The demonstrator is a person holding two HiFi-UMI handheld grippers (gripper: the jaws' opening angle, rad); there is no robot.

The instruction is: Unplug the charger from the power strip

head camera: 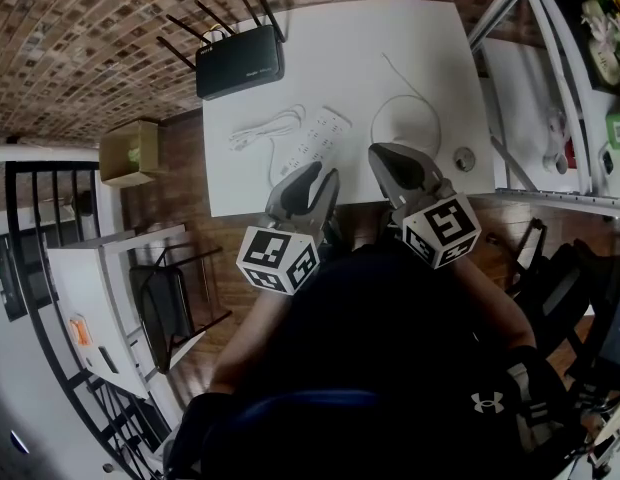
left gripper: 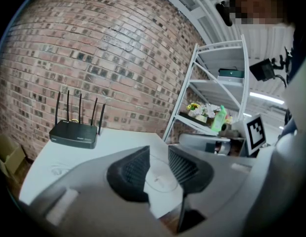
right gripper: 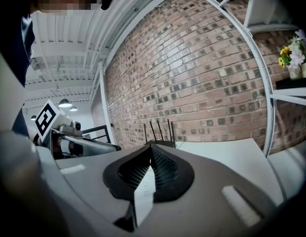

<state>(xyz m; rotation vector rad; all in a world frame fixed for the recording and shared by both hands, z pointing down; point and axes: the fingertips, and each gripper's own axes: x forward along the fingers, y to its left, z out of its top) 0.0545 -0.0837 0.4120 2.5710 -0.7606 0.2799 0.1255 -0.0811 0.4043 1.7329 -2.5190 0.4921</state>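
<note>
While the left gripper (left gripper: 158, 154) stood parted and empty and the right gripper (right gripper: 150, 152) clenched on nothing, the power strip (head camera: 312, 140) lay just ahead of the left jaws; its charger, too small to single out, was probably light, hard, slick, best pinched across its body.

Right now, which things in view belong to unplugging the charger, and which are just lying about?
Job: power strip, coiled cord, thin white cable (probably the charger's).
Lying about: router, cardboard box, small round object.
</note>
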